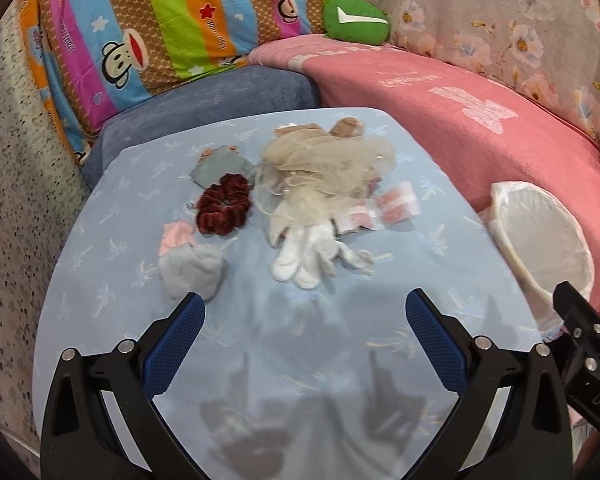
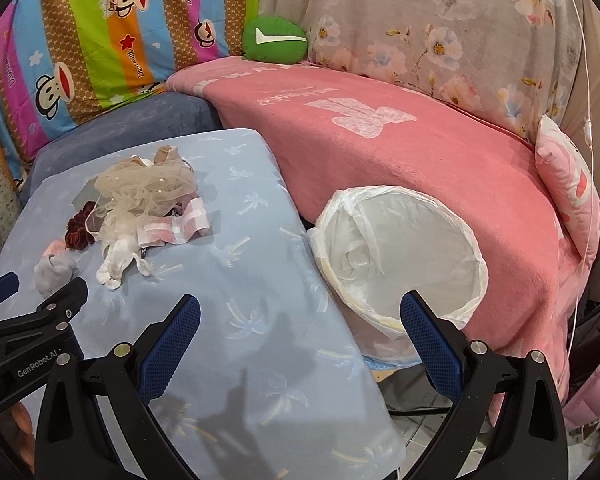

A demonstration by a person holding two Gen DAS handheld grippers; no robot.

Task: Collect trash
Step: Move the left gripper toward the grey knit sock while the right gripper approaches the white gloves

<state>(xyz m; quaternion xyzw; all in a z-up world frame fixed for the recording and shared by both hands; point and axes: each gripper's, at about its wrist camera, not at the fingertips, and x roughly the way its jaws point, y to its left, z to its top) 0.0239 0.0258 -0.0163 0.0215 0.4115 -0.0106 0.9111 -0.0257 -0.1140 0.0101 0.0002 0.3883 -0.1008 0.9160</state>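
A pile of trash lies on the light blue cloth-covered table [image 1: 300, 360]: beige netting [image 1: 328, 164], a white glove [image 1: 304, 256], a dark red scrunchie [image 1: 224, 210], a grey wad [image 1: 192, 272], a pink scrap [image 1: 176, 236], a grey-green piece [image 1: 216, 168] and pink-white wrappers [image 1: 396, 202]. My left gripper [image 1: 304, 312] is open and empty, just short of the glove. The white-lined bin [image 2: 400, 256] stands right of the table. My right gripper [image 2: 300, 316] is open and empty, between the table edge and the bin. The pile also shows in the right wrist view [image 2: 140, 204].
A pink blanket [image 2: 400, 140] covers the sofa behind the bin. A striped cartoon sheet [image 1: 148, 28], a green cushion [image 1: 356, 20] and a floral cover [image 1: 500, 32] lie further back. A blue cushion [image 1: 220, 96] sits behind the table. Speckled floor [image 1: 16, 200] is at left.
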